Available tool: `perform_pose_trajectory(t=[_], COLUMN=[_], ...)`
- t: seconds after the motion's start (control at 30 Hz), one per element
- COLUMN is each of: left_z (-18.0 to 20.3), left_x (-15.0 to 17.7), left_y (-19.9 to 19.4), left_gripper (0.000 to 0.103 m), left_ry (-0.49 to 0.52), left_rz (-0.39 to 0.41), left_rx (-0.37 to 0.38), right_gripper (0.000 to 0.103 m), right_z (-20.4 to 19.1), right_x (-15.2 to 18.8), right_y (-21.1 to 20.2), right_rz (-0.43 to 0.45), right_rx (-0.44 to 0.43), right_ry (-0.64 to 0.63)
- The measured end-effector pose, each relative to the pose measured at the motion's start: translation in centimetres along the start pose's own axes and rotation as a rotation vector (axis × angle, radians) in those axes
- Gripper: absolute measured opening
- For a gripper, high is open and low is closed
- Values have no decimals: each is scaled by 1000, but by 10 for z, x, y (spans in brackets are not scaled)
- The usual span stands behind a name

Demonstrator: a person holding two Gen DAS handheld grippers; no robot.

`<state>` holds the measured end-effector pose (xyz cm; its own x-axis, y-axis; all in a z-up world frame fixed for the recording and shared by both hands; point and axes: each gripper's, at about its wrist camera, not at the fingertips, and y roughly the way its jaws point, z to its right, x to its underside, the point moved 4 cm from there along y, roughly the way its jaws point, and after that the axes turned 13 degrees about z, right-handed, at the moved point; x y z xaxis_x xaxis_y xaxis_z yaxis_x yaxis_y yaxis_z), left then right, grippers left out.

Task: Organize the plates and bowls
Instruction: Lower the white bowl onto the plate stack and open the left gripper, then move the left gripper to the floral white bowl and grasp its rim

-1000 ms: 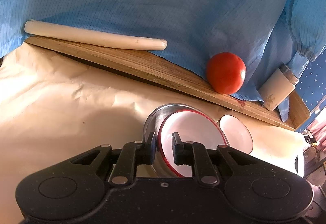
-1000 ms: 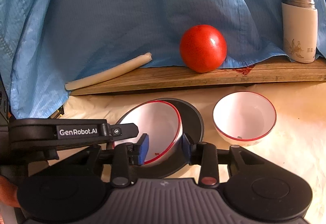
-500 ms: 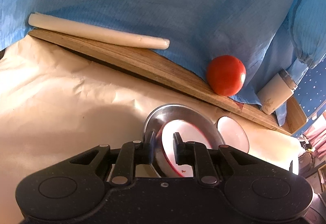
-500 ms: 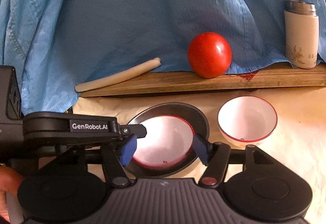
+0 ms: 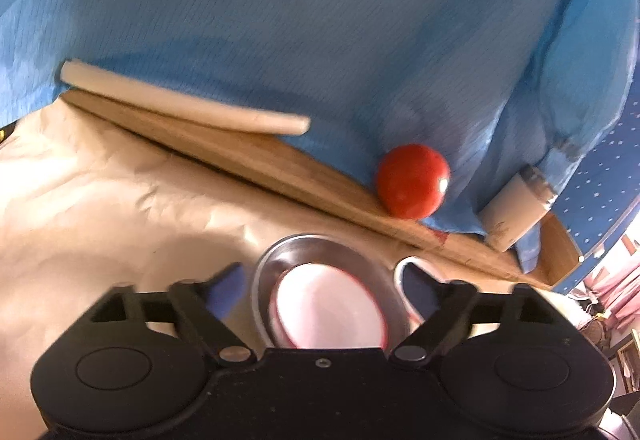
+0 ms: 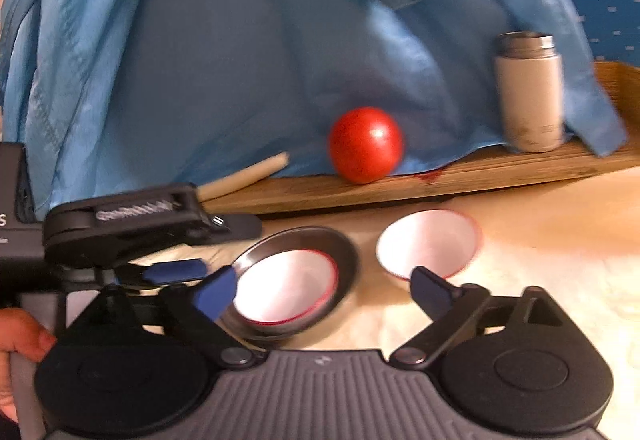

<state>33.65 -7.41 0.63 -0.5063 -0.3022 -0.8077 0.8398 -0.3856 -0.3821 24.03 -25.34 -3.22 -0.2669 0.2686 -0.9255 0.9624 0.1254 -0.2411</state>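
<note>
A white red-rimmed bowl (image 6: 286, 290) sits inside a steel plate (image 6: 344, 246) on the paper-covered table; both show in the left wrist view, bowl (image 5: 326, 314) in plate (image 5: 308, 248). A second white red-rimmed bowl (image 6: 428, 248) stands to the right, partly hidden in the left wrist view (image 5: 404, 268). My left gripper (image 5: 324, 290) is open, its fingers either side of the plate and bowl; it shows in the right wrist view (image 6: 176, 270). My right gripper (image 6: 322, 290) is open and empty, pulled back above the two bowls.
A wooden board (image 6: 440, 180) runs along the back, carrying a red tomato (image 6: 366, 144), a cream flask (image 6: 528, 92) and a pale rolled stick (image 5: 180, 102). Blue cloth (image 6: 240, 40) hangs behind. Crumpled beige paper (image 5: 100, 208) covers the table.
Both grippers have opened and let go: the bowl, held tilted a second ago, now lies flat in the steel plate. Both grippers have drawn back and up.
</note>
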Motion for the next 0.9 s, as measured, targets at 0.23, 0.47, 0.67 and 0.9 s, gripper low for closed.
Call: perform_pose_trajectory(t=[0.23, 0.47, 0.67, 0.9], left_z=[34, 65, 84, 98], left_x=[5, 8, 6, 15], left_y=[5, 31, 60, 87], left_gripper=[102, 102, 102, 102], left_ry=[67, 184, 290, 377], left_rz=[3, -81, -113, -160], left_rx=[82, 129, 114, 114], right_gripper=[103, 103, 103, 103], right_z=[42, 75, 91, 103], right_x=[-2, 0, 3, 8], right_y=[-24, -38, -34, -17], right_rz=[42, 54, 51, 34], right_rx=[122, 199, 226, 253], right_ry=[42, 87, 113, 134])
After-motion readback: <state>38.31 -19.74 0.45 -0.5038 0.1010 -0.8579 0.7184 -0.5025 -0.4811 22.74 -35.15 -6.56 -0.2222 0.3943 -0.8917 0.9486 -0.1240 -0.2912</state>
